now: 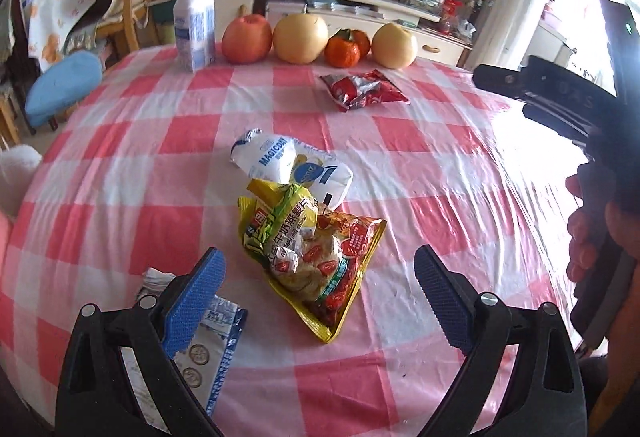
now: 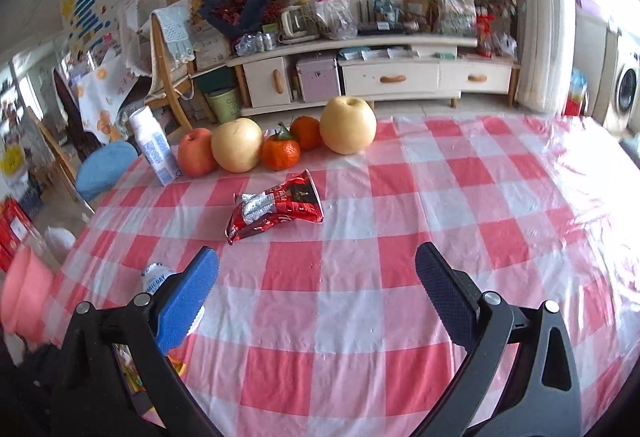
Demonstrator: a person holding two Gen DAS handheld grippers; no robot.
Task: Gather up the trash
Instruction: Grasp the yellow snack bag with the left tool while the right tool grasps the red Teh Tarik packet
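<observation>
Spread wide and holding nothing, the left gripper (image 1: 320, 297) frames a yellow snack wrapper (image 1: 316, 257) on the checked tablecloth (image 1: 420, 165), its long axis running from near right to far left, overlapping a white wrapper (image 1: 292, 161); a blue-and-white packet (image 1: 216, 341) is half hidden behind the left finger. The right gripper (image 2: 318, 297), equally wide and empty, hangs over bare cloth, near a crumpled red wrapper (image 2: 276, 209) lying crosswise.

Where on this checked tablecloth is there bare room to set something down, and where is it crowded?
Free: the right side, right of the red wrapper and the pear; also the cloth between that wrapper and the right gripper. Crowded: the far edge's fruit row and milk bottle, and the wrapper pile at the left gripper.
</observation>
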